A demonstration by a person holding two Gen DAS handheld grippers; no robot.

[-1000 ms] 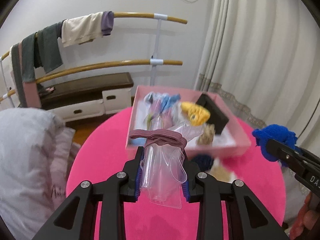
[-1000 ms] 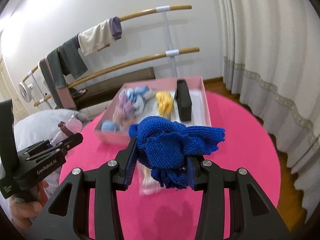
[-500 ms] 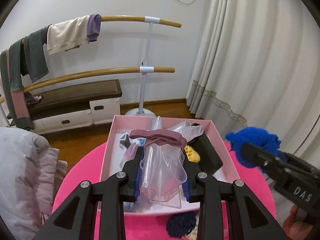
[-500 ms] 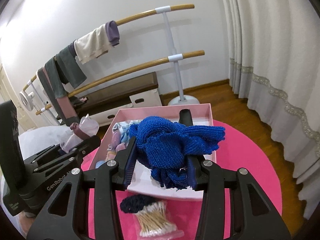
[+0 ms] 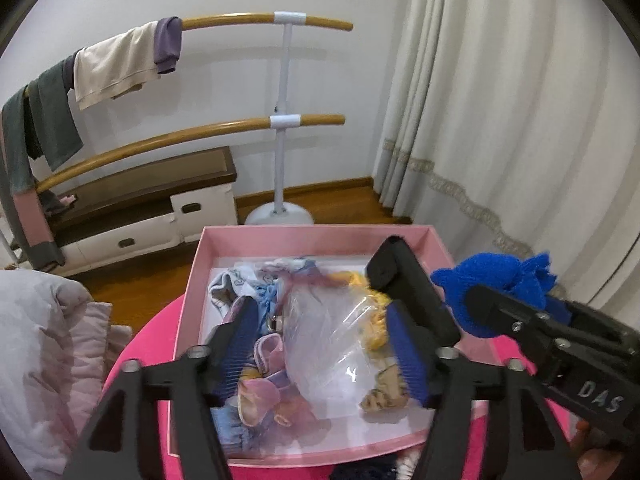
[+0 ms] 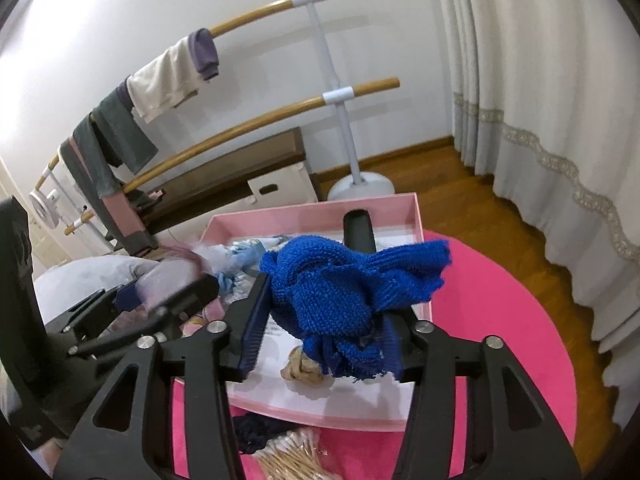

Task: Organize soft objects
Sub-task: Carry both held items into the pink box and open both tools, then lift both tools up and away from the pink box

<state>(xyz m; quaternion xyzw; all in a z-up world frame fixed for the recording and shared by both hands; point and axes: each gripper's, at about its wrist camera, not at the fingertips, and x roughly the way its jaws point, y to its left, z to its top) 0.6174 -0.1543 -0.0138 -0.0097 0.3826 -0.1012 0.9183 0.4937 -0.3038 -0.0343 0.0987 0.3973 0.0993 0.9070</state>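
Observation:
My left gripper (image 5: 320,308) hangs over the pink box (image 5: 312,236) with its jaws opening wide. A clear plastic bag (image 5: 320,344) with a mauve band lies blurred below them, on the soft items in the box, and neither pad touches it. My right gripper (image 6: 328,304) is over the box's right half with a blue knit cloth (image 6: 340,288) bunched between its pads. Its jaws are opening, and the cloth still touches both pads and hangs above the box floor. In the left wrist view that cloth (image 5: 492,292) shows at the right.
The box sits on a round pink table (image 6: 500,320) and holds pastel fabric pieces, a yellow item (image 5: 376,336), a beige scrunchie (image 6: 300,364) and a black block (image 6: 358,228). Cotton swabs (image 6: 292,452) and a navy scrunchie (image 6: 256,428) lie before it. A barre rack with clothes, a bench, a curtain and a quilt surround the table.
Both grippers have moved forward over the box. The left jaws have opened and the plastic bag has dropped out into the box. The right jaws have widened slightly with the cloth still between them.

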